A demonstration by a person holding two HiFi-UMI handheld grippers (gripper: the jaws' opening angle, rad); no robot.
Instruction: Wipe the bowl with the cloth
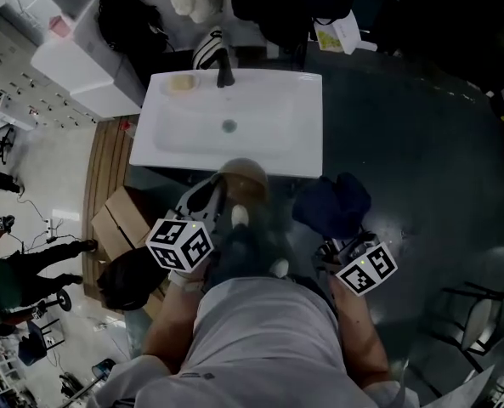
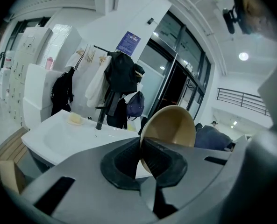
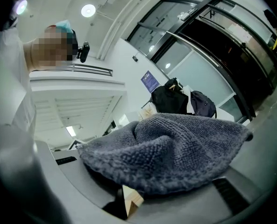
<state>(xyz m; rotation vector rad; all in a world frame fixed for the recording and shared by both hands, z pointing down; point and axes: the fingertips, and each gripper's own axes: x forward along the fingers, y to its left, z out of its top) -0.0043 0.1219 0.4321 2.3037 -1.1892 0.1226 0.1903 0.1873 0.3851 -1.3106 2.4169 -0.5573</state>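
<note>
In front of the white sink (image 1: 235, 126), you're keeping both tongs closed. Your left gripper (image 2: 140, 160) is clamping the rim of the tan bowl (image 2: 171, 125), tilted on edge by the sink's near edge. Your right gripper (image 3: 129, 197) is pinching the grey-blue cloth (image 3: 175, 148), which is draping over its jaws, beside the bowl and apart from it. The blue wall poster (image 2: 128, 43) is showing print too small to read. The faucet (image 1: 225, 73) and soap (image 1: 182, 82) are sitting at the sink's back.

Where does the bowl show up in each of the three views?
Head view: bowl at centre, just below the sink.
Left gripper view: bowl centre right, rim clamped by the left gripper.
Right gripper view: not in it.
Shared landmark: the sink, head and left gripper views.
</note>
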